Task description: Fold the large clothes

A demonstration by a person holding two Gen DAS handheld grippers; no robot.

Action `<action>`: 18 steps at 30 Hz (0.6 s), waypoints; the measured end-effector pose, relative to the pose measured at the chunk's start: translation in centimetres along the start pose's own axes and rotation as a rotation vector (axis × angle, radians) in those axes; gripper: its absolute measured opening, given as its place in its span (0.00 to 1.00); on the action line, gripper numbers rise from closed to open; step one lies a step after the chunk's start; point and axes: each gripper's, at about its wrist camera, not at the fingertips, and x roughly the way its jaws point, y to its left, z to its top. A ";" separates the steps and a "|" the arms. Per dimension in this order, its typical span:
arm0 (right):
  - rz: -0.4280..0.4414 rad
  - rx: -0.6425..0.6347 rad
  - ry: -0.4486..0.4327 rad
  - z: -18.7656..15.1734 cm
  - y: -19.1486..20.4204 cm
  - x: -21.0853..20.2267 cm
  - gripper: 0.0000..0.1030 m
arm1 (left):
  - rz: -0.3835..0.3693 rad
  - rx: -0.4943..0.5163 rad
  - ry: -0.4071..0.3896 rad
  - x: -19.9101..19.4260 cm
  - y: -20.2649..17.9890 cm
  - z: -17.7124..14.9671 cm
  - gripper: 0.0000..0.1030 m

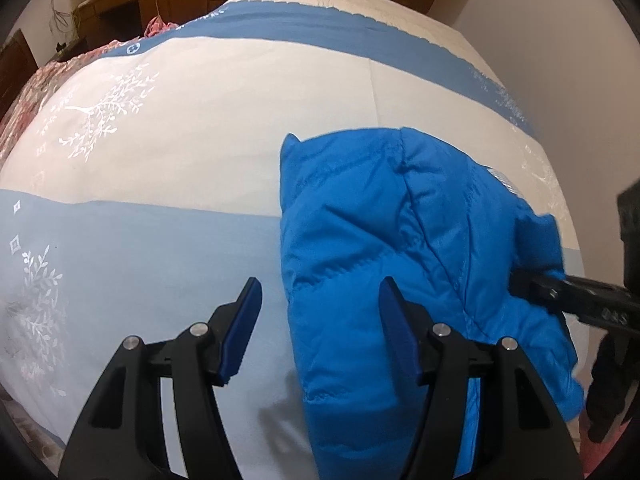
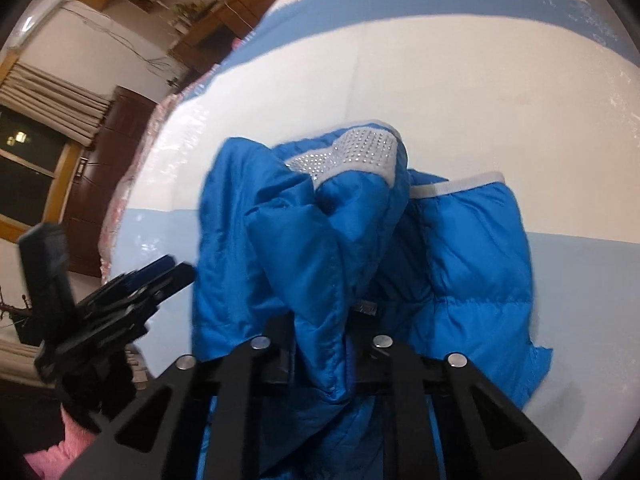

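Note:
A bright blue padded jacket (image 1: 384, 240) lies bunched on the bed's white and blue cover (image 1: 180, 152). My left gripper (image 1: 320, 328) is open and empty, its right finger over the jacket's left edge, its left finger over the bare cover. My right gripper (image 1: 532, 284) comes in from the right and is shut on a fold of the jacket. In the right wrist view the jacket (image 2: 472, 272) drapes over my right gripper (image 2: 340, 364), hiding its fingertips. A grey studded trim (image 2: 360, 152) shows at the jacket's far end. The left gripper (image 2: 160, 276) shows at the left.
A pink floral blanket (image 1: 36, 80) lies along the bed's left edge. Wooden cabinets (image 1: 120, 4) and a dark door (image 2: 104, 176) stand beyond the bed. A white wall (image 1: 560, 40) borders the bed's right side.

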 end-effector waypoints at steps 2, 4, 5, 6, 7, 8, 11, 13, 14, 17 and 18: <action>0.007 -0.004 -0.027 -0.7 0.2 -1.6 0.14 | -0.008 0.005 -0.009 -0.4 -0.4 0.0 0.58; 0.013 -0.010 -0.049 -1.4 0.3 -3.2 0.13 | -0.027 0.009 -0.012 -0.8 -0.9 -0.1 0.58; 0.014 -0.016 -0.066 -1.8 0.4 -4.3 0.13 | -0.040 0.017 -0.016 -1.2 -1.5 -0.2 0.58; 0.013 -0.019 -0.077 -1.9 0.7 -4.9 0.13 | -0.047 0.024 -0.020 -1.4 -1.8 -0.3 0.58; 0.011 -0.022 -0.092 -2.5 0.6 -6.0 0.13 | -0.053 0.038 -0.025 -1.7 -2.5 -0.5 0.58; 0.008 -0.021 -0.099 -2.8 0.5 -6.7 0.13 | -0.059 0.048 -0.027 -1.9 -3.0 -0.7 0.58; -0.009 0.000 -0.115 -4.3 -0.2 -8.4 0.13 | -0.080 0.077 -0.024 -2.2 -4.6 -1.3 0.58; -0.020 0.016 -0.126 -4.9 -1.0 -9.2 0.13 | -0.090 0.095 -0.016 -2.0 -5.5 -1.8 0.58; -0.025 0.029 -0.131 -5.3 -1.7 -9.7 0.13 | -0.094 0.102 -0.009 -1.8 -5.9 -2.1 0.58; -0.035 0.072 -0.134 -6.3 -3.3 -10.1 0.13 | -0.099 0.123 0.023 -0.7 -7.2 -3.0 0.58; -0.038 0.087 -0.132 -6.5 -3.9 -10.1 0.13 | -0.103 0.128 0.034 -0.4 -7.6 -3.3 0.58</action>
